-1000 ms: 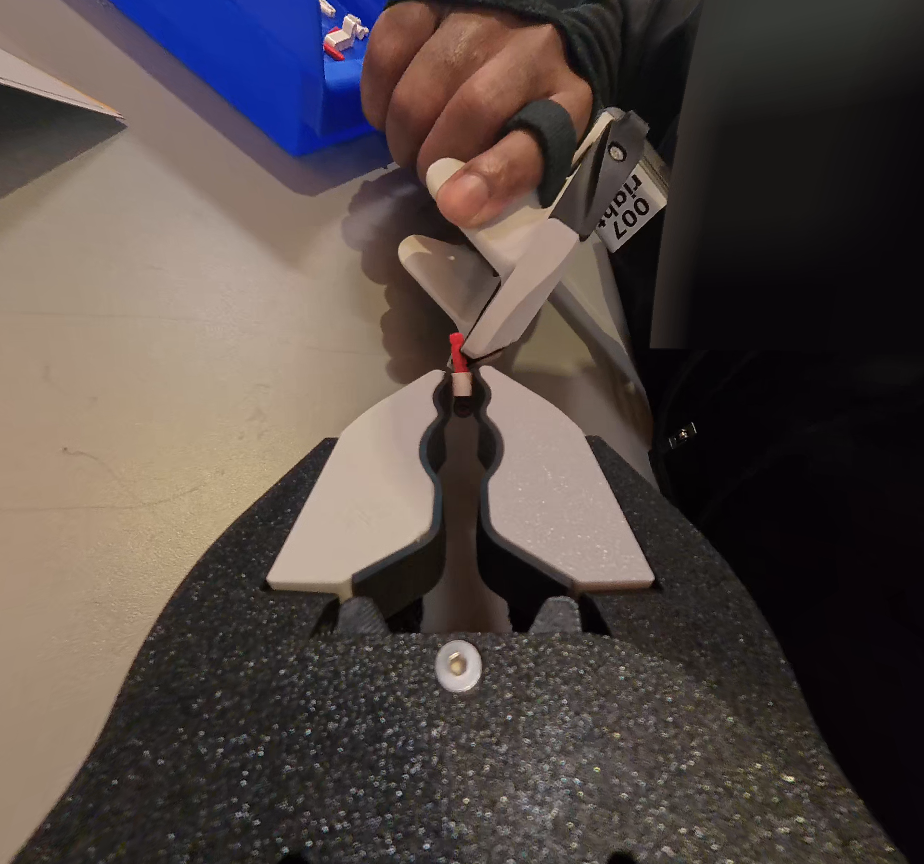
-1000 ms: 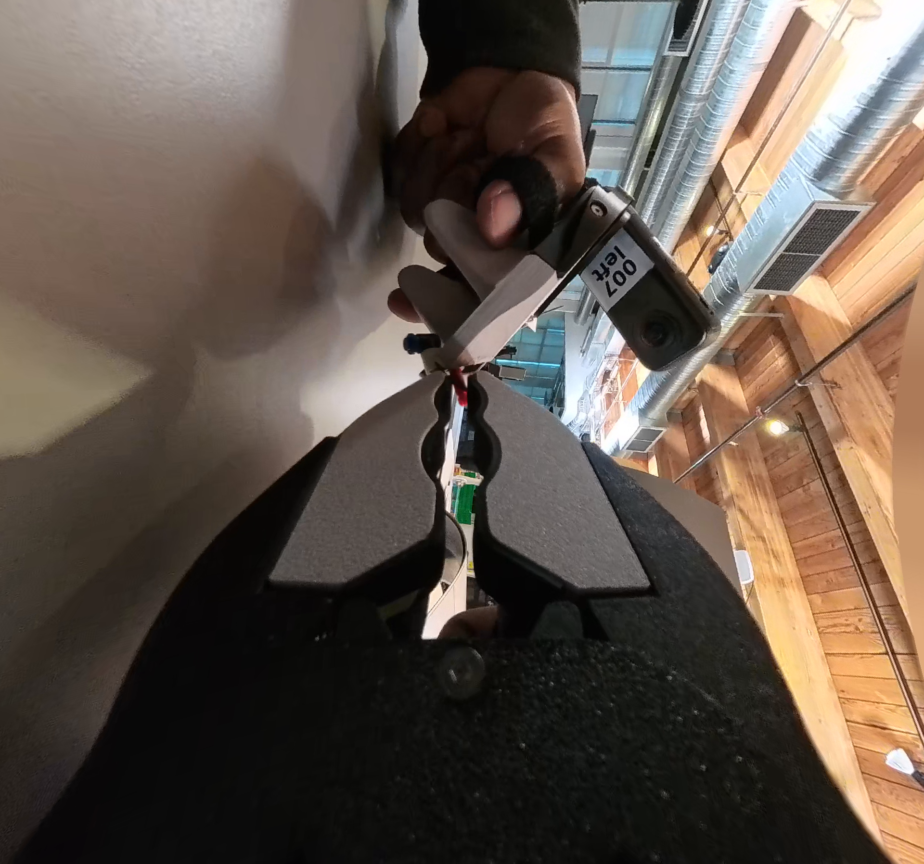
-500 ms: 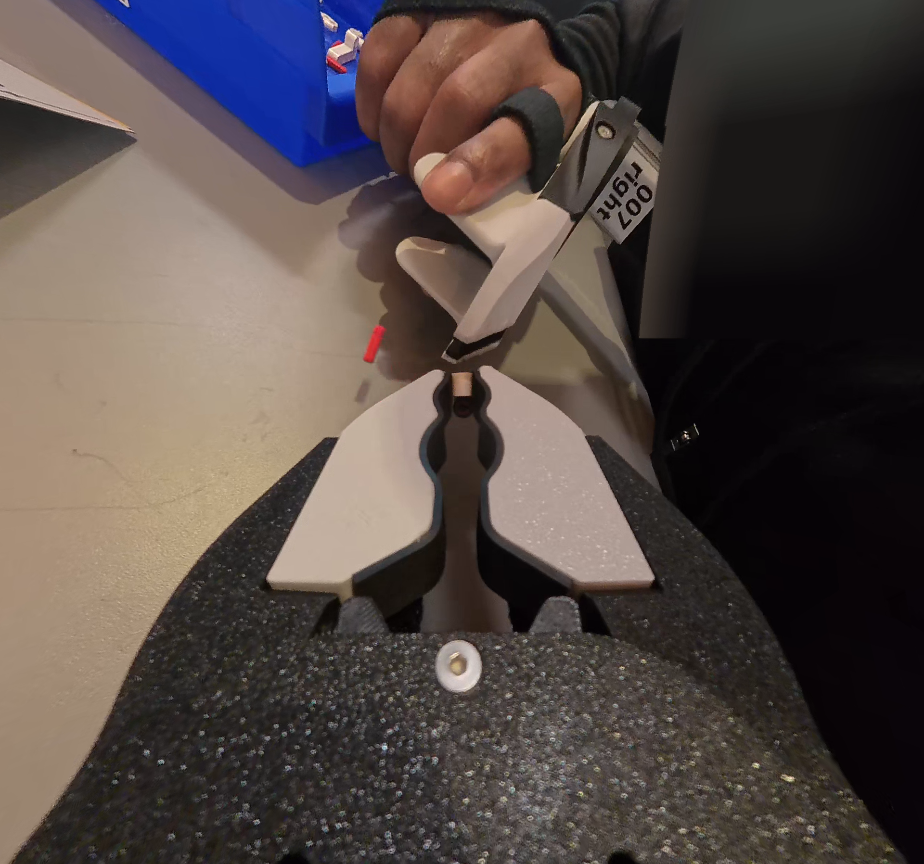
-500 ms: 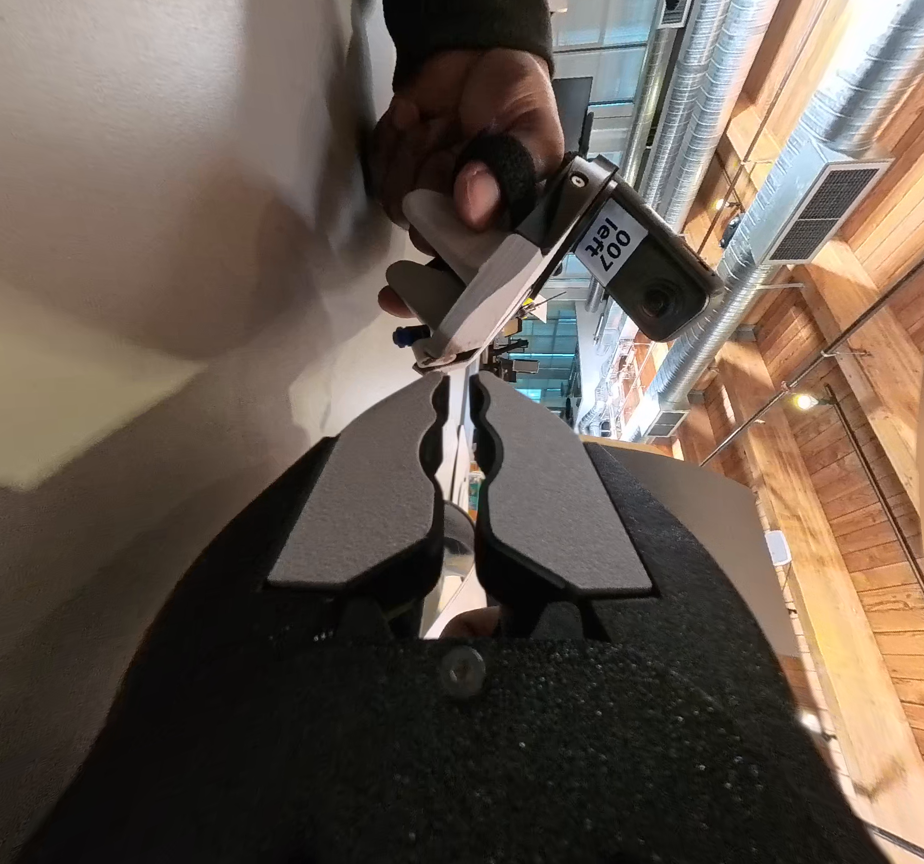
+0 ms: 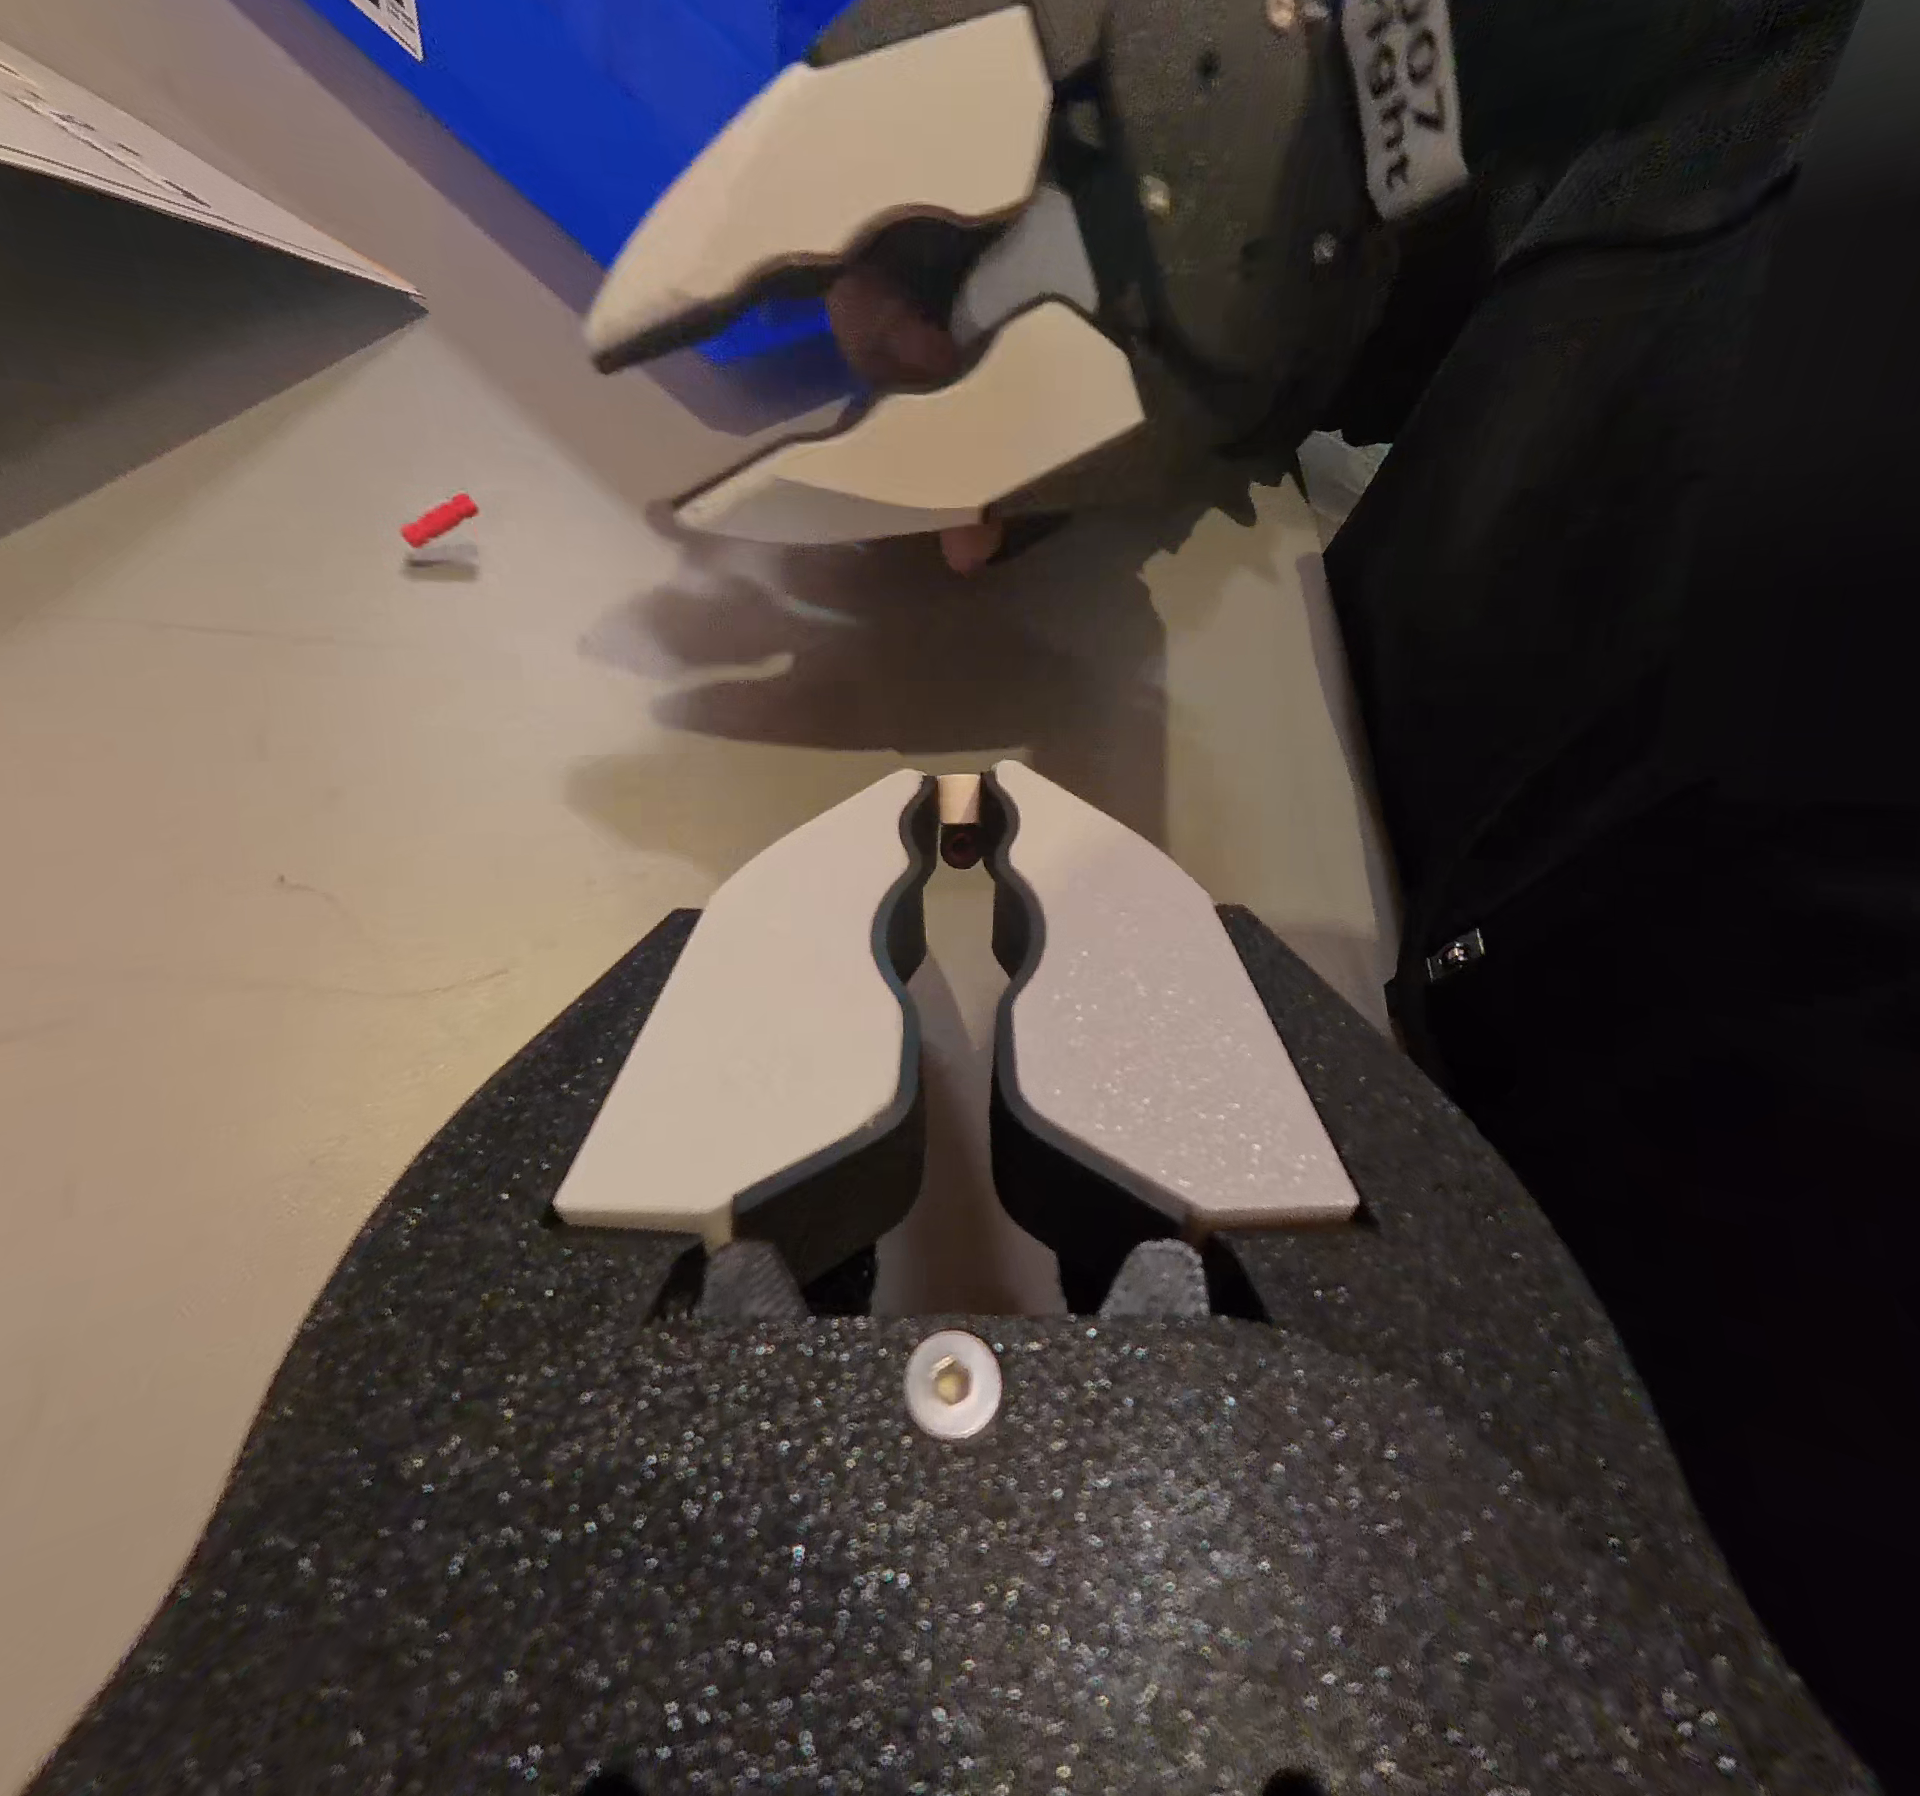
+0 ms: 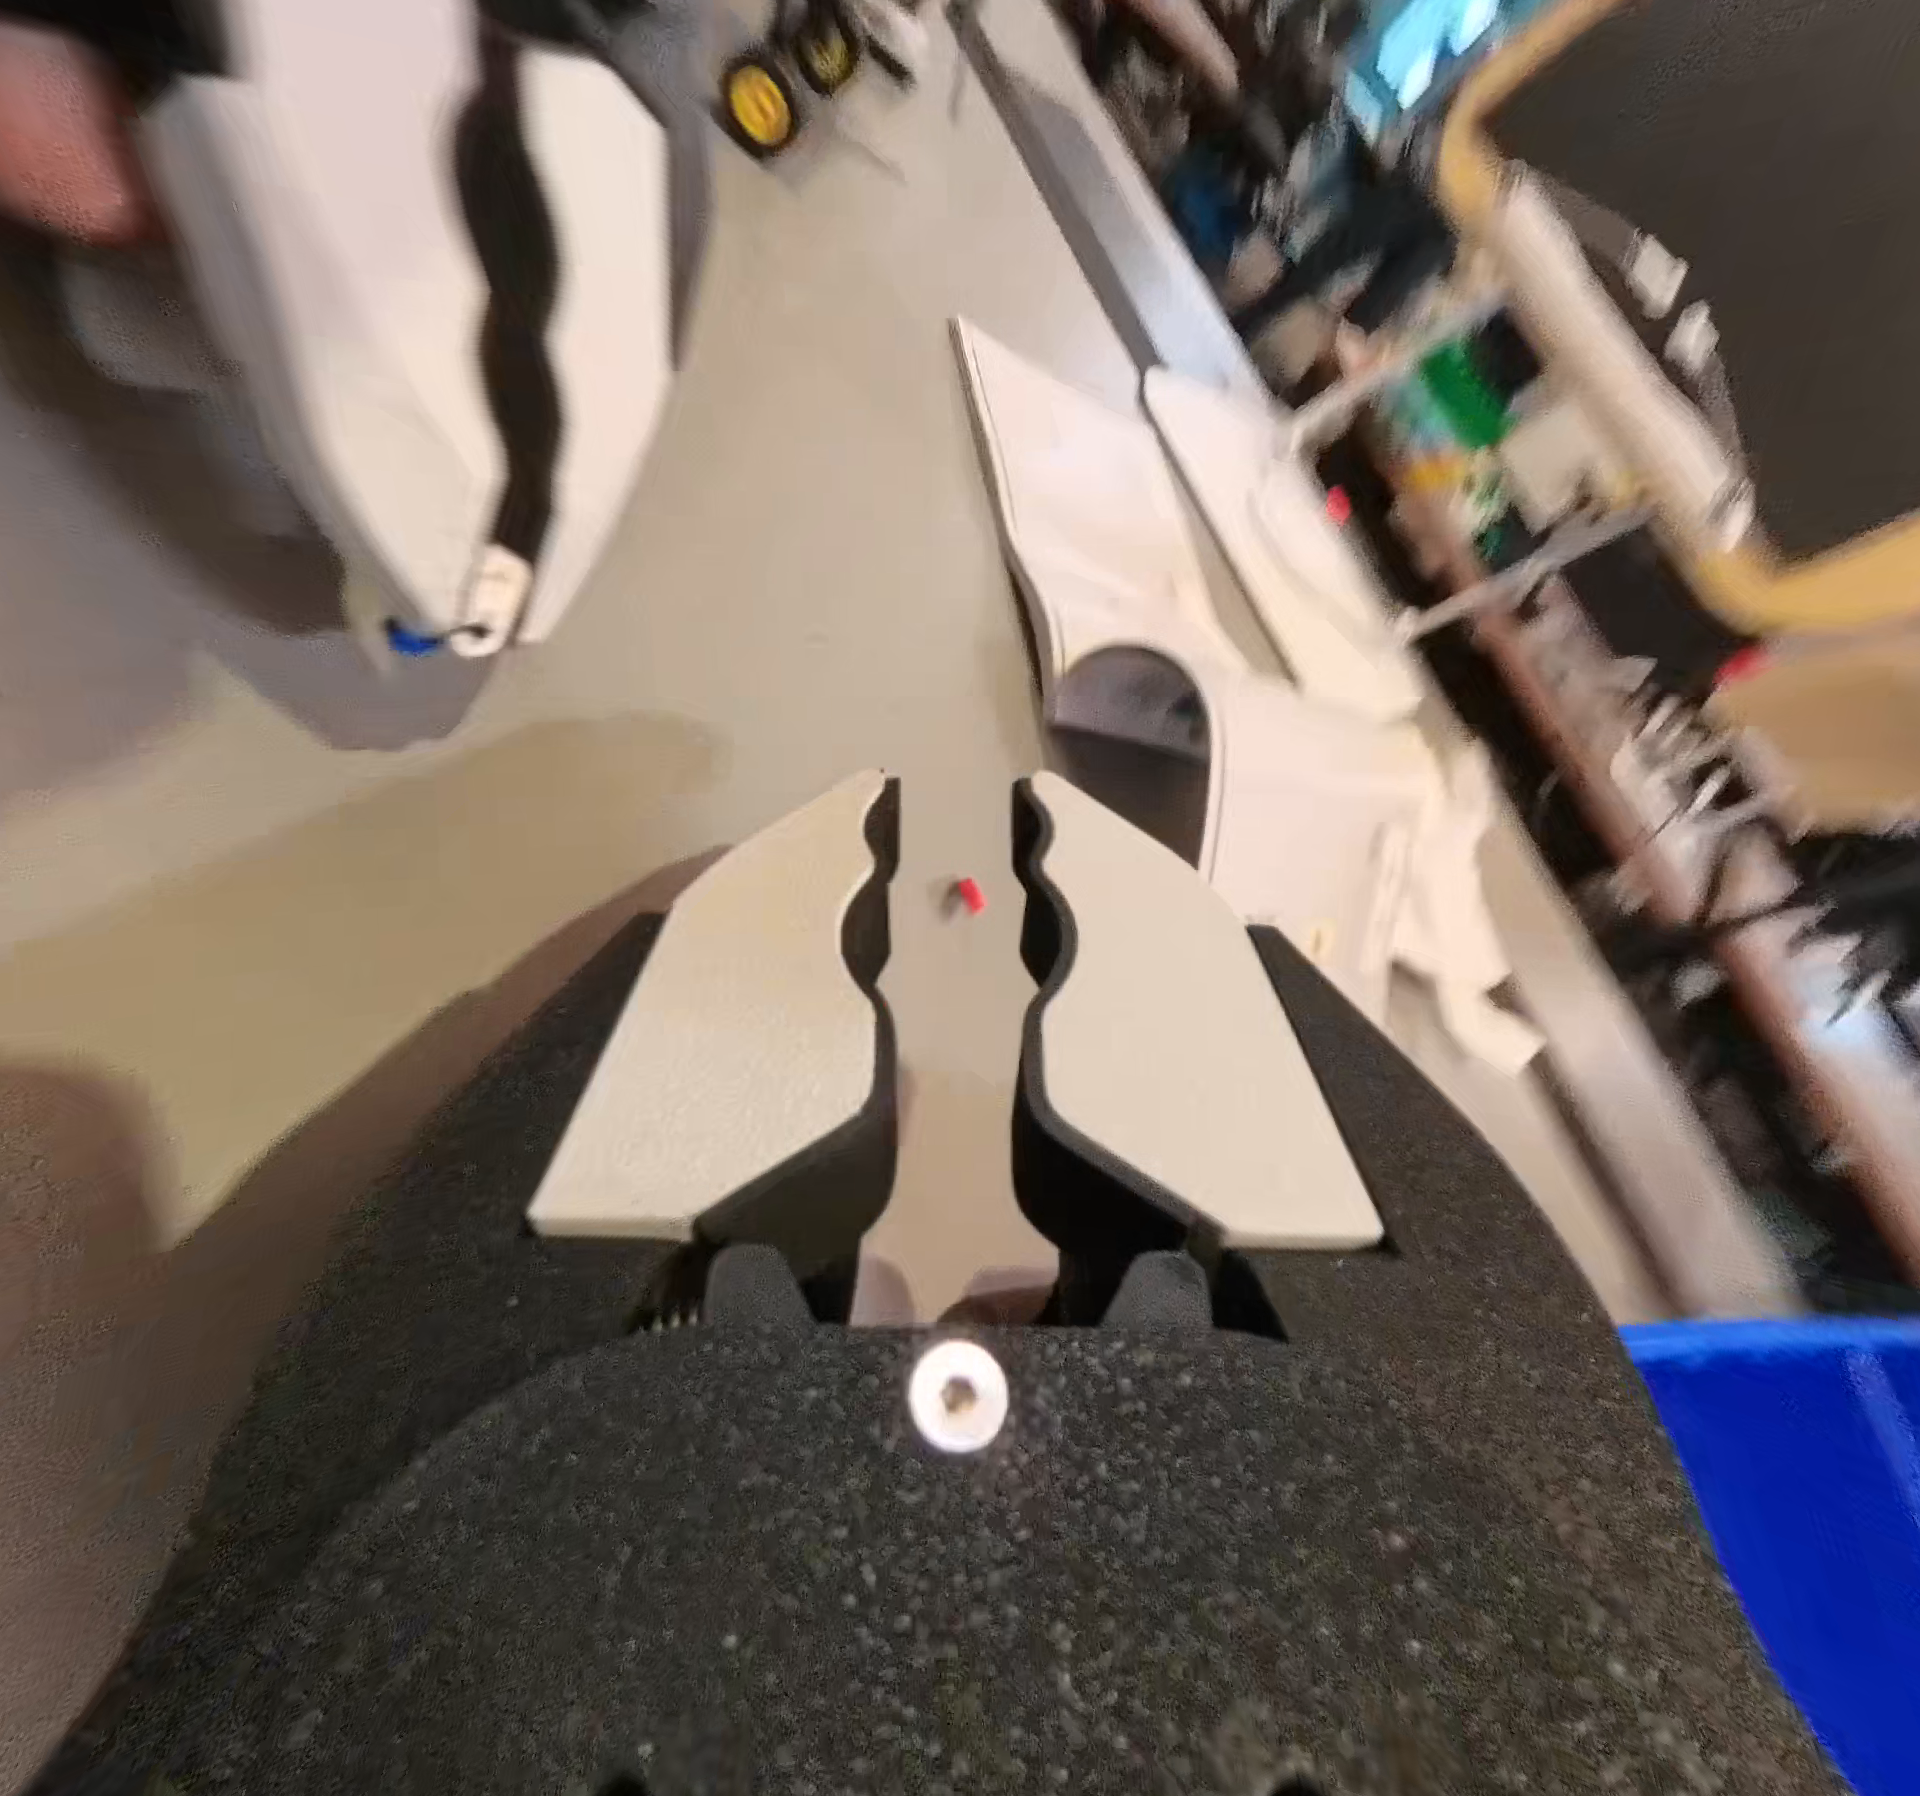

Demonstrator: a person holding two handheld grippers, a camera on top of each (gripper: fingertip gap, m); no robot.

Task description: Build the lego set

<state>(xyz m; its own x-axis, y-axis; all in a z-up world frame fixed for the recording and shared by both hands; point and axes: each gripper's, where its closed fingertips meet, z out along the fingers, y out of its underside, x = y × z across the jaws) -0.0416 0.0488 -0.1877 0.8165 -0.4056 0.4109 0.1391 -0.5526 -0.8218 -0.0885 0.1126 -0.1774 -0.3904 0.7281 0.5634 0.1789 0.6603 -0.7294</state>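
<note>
In my left wrist view, the small red plastic peg point(image 5: 440, 518) lay on the beige tabletop point(image 5: 260, 811) at left of the frame, its long axis tilted up to the right. My right gripper point(image 5: 644, 427), spread and bare, hung just right of it and was the nearer. My left gripper point(image 5: 961, 790) pinched a small cream plastic block point(image 5: 958, 799) at lower centre.

Soft indoor light; dark shadows on table point(image 5: 260, 811); right view motion-blurred; wide-angle edge warp.
</note>
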